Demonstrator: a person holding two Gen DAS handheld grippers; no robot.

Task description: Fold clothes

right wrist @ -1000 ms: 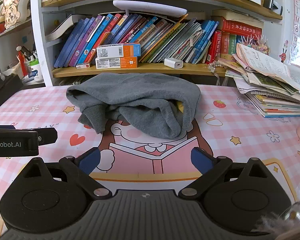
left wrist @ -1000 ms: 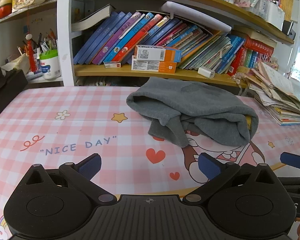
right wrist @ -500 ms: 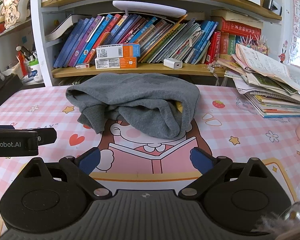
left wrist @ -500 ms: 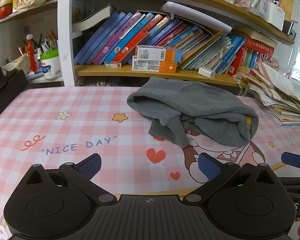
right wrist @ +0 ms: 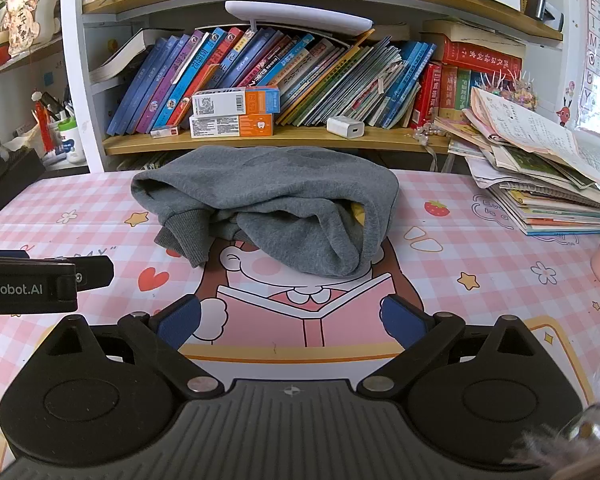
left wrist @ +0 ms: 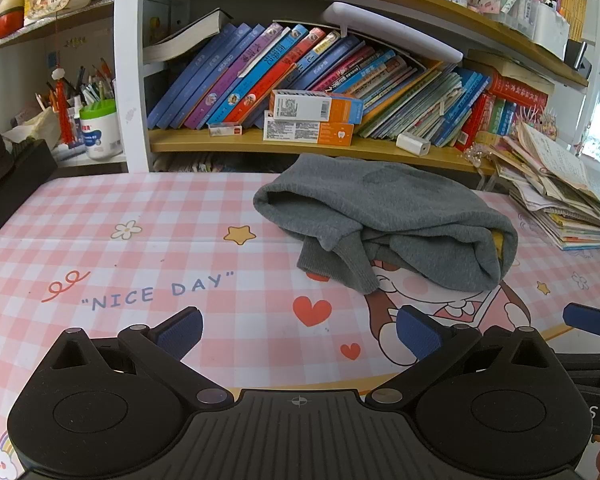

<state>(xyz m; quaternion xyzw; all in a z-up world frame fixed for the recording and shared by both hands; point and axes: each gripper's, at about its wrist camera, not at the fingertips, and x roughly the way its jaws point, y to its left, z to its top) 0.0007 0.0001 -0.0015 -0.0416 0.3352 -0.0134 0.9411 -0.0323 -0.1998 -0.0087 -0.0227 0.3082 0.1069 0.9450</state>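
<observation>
The grey sweater [right wrist: 268, 208] lies bunched in a heap on the pink checked tablecloth [right wrist: 480, 248], toward the back edge of the table at about 12 o'clock from the right gripper [right wrist: 291, 322] and nearer 1 o'clock from the left gripper [left wrist: 298, 332]. A ribbed cuff [right wrist: 180, 240] spills out at the heap's left front, and a bit of yellow [right wrist: 358, 213] peeks from the fold on its right side. Both tongs stand wide apart, blue pads [right wrist: 178, 322] showing, and grip nothing; each hovers low over the cloth, well short of the sweater. In the right wrist view the left gripper's body juts in at 9 o'clock, its printed label readable in part. In the left wrist view a blue tip of the right gripper [left wrist: 588, 320] pokes in at 3 o'clock. The left tongs sit above the words "NICE DAY" [left wrist: 160, 292] and a red heart [left wrist: 312, 310]; the right ones hang over the cartoon figure reading a pink book [right wrist: 304, 312]. Behind the sweater runs a wooden shelf [right wrist: 284, 138] packed with leaning books [right wrist: 220, 72], two orange and white boxes [right wrist: 236, 114] stacked in front of them, and a small white charger [right wrist: 345, 127] beside. At 2 o'clock a messy stack of papers and booklets [right wrist: 540, 184] rests on the table.
</observation>
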